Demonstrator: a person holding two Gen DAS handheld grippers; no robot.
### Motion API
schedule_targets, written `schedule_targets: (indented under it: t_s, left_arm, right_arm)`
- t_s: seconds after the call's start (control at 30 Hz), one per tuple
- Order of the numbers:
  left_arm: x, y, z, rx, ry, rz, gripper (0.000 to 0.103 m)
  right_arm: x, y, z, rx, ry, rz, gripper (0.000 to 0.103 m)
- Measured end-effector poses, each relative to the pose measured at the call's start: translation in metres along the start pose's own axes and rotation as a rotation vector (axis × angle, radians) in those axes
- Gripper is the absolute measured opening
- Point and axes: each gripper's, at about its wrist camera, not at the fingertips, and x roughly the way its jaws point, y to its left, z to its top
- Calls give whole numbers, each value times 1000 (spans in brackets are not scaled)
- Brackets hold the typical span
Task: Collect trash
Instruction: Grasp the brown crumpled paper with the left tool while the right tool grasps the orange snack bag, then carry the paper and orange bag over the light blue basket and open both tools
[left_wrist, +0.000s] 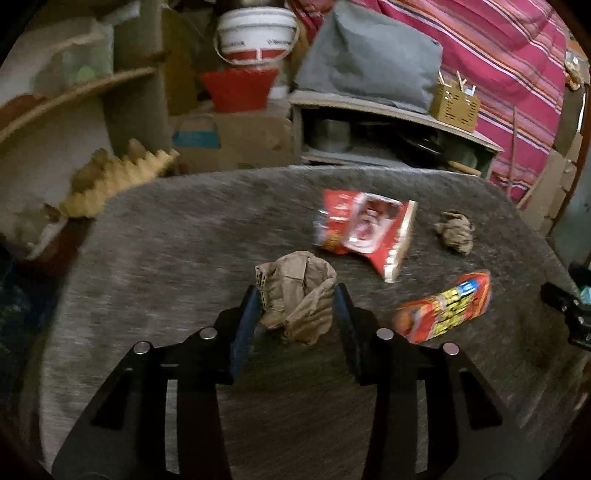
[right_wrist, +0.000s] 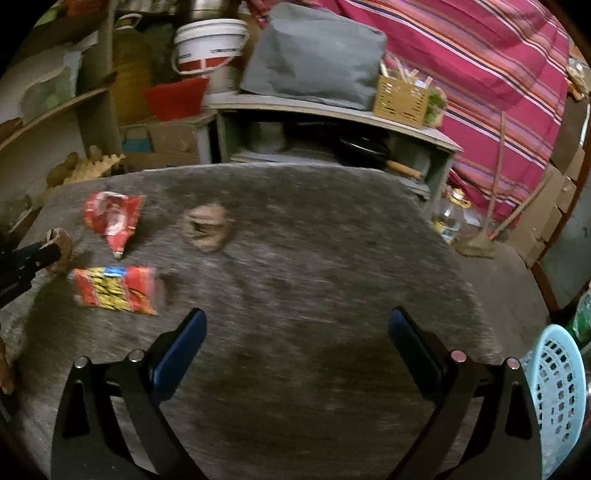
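Observation:
My left gripper (left_wrist: 297, 295) is shut on a crumpled brown cardboard wad (left_wrist: 297, 291), its blue pads pressed on both sides, over the grey table (left_wrist: 166, 240). A red and white snack wrapper (left_wrist: 364, 230), a red and yellow wrapper (left_wrist: 445, 308) and a smaller brown paper ball (left_wrist: 454, 230) lie to its right. My right gripper (right_wrist: 297, 325) is open and empty above bare table (right_wrist: 314, 258). In the right wrist view the red and white wrapper (right_wrist: 112, 218), the red and yellow wrapper (right_wrist: 116, 290) and the paper ball (right_wrist: 207, 227) lie at the left.
A light blue mesh basket (right_wrist: 557, 391) stands at the table's right edge. Behind the table are a grey shelf unit (right_wrist: 332, 110) with a grey bag and a small wicker box, a white bucket (right_wrist: 208, 44), a red basket, an egg carton (left_wrist: 118, 177) and a striped cloth.

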Motion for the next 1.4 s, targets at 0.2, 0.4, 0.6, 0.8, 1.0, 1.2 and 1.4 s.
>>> schedule_targets:
  t_s: [0.2, 0.4, 0.6, 0.8, 1.0, 1.2, 1.4]
  left_arm:
    - [-24, 46, -9, -29, -29, 60, 40]
    - [-35, 78, -19, -77, -39, 77, 40]
    - [-43, 95, -26, -100, -41, 101, 40]
    - [-47, 107, -30, -123, -47, 106, 40]
    - [-45, 101, -29, -125, -40, 104, 40]
    - [-49, 76, -23, -108, -57, 84, 40]
    - [-52, 40, -16, -80, -68, 45, 40]
  right_arm:
    - [5, 50, 3, -8, 10, 88, 97]
    - [13, 96, 4, -20, 26, 146, 99]
    - [28, 128, 7, -48, 45, 127, 99]
    - [43, 142, 8, -104, 65, 49, 99]
    - [39, 127, 8, -72, 65, 137, 88]
    - [21, 107, 8, -41, 17, 170, 84]
    - [-5, 67, 4, -27, -18, 137, 84]
